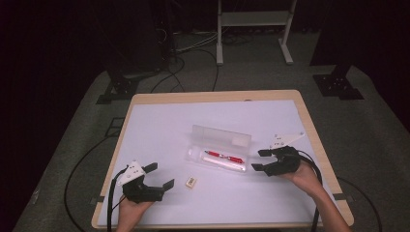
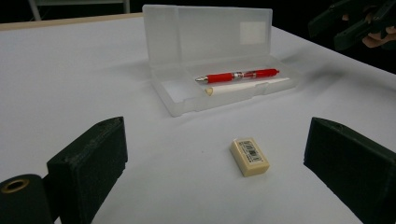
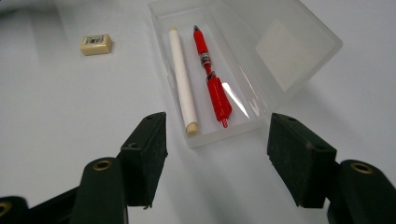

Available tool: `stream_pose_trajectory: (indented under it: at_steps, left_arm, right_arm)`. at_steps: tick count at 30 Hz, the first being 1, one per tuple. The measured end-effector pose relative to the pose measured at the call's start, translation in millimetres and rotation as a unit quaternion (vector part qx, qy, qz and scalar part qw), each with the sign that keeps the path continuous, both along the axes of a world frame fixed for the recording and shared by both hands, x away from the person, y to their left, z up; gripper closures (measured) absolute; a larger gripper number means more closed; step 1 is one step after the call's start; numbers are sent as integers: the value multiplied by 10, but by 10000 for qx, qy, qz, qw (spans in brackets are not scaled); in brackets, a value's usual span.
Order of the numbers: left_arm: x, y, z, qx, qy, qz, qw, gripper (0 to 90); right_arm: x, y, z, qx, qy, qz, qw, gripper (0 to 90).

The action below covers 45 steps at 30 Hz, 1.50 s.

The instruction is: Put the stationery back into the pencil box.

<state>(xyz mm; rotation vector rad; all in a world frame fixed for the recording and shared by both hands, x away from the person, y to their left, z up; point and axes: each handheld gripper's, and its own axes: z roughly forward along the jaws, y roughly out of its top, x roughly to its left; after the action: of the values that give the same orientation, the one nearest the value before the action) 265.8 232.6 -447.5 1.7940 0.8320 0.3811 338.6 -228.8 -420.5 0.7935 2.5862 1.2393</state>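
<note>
A clear plastic pencil case (image 1: 220,151) (image 2: 187,100) (image 3: 224,128) lies open mid-table, its lid (image 1: 221,137) (image 2: 208,30) (image 3: 280,42) raised behind it. Inside lie a red pen (image 1: 223,156) (image 2: 238,75) (image 3: 210,77) and a white stick (image 1: 223,163) (image 2: 250,85) (image 3: 182,79). A small cream eraser (image 1: 191,181) (image 2: 250,156) (image 3: 95,45) rests on the table in front of the case. My left gripper (image 1: 161,175) (image 2: 215,163) is open, just left of the eraser. My right gripper (image 1: 259,160) (image 3: 217,154) is open at the case's right end.
A white sheet (image 1: 159,130) covers the wooden table (image 1: 217,95), whose edges run near both hands. Cables (image 1: 82,164) trail over the grey floor at left. A white rack's legs (image 1: 220,48) stand behind the table.
</note>
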Motion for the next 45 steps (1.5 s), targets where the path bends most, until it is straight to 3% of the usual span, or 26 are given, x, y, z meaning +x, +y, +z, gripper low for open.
stream_pose_trajectory:
  at_steps: [12,17,25,39,45]
  left_arm:
    - [11,-135,-14,63,19,-193,9998,63]
    - [22,-162,-28,115,61,-278,9995,63]
    - [38,-267,-37,174,93,-398,9990,117]
    - [82,-469,-65,403,272,-428,9979,148]
    - [90,-535,-95,520,313,-386,9974,204]
  right_arm:
    - [-78,-145,-101,2,67,-162,9998,353]
    - [-120,-169,-89,41,-29,-165,9999,350]
    - [-179,-213,-179,-80,39,-252,9996,342]
    - [-291,-342,-253,-38,-32,-496,9988,331]
    - [-354,-388,-298,-35,-67,-553,9984,328]
